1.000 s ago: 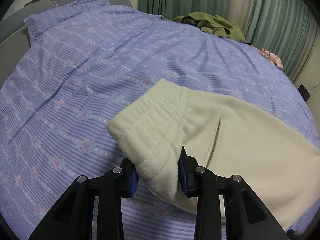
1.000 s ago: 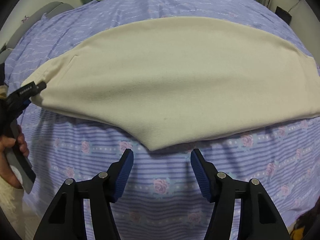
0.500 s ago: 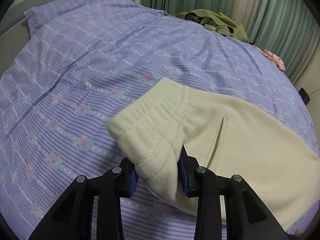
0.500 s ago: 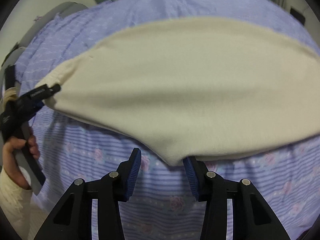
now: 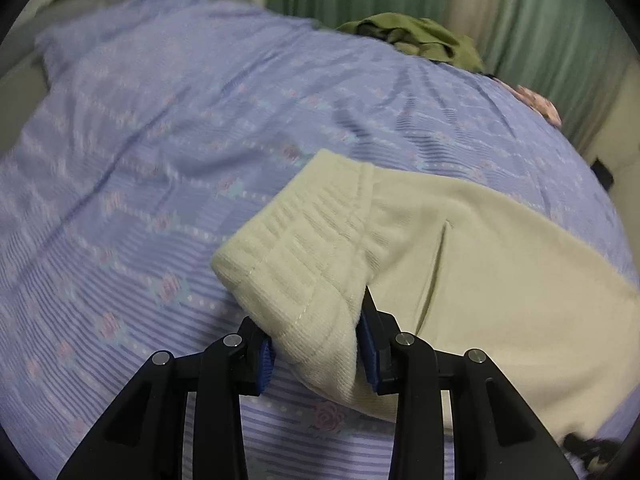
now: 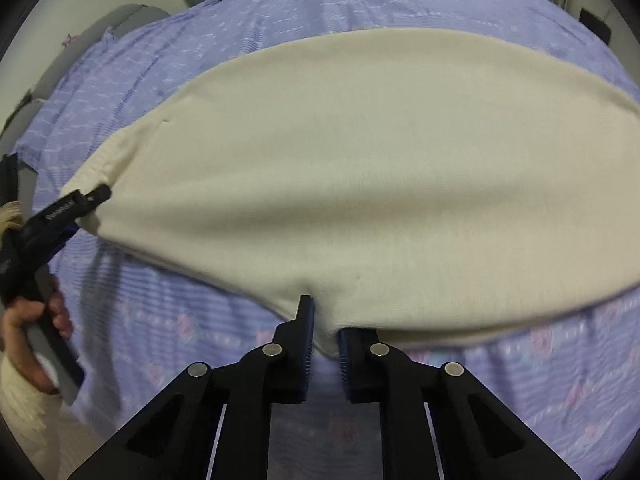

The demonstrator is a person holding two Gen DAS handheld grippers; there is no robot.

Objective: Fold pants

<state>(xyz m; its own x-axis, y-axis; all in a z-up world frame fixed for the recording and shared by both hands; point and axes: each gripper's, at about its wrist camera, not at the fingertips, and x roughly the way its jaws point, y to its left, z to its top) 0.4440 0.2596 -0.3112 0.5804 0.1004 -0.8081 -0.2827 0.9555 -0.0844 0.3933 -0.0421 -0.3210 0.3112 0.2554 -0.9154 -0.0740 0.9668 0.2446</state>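
Observation:
Cream pants lie folded lengthwise across a purple flowered bedspread. Their ribbed waistband fills the middle of the left wrist view. My left gripper is shut on the near corner of that waistband; from the right wrist view it shows as a black tool held by a hand at the far left. My right gripper has shut on the near edge of the pants at the crotch point, with cloth pinched between its blue pads.
An olive garment and a pink patterned cloth lie at the far side of the bed by green curtains. A grey headboard runs along the bed's left end. A dark object sits by the wall at right.
My right gripper moved forward to the pants' near edge and its jaws came together on the cloth. The left gripper kept its hold on the waistband.

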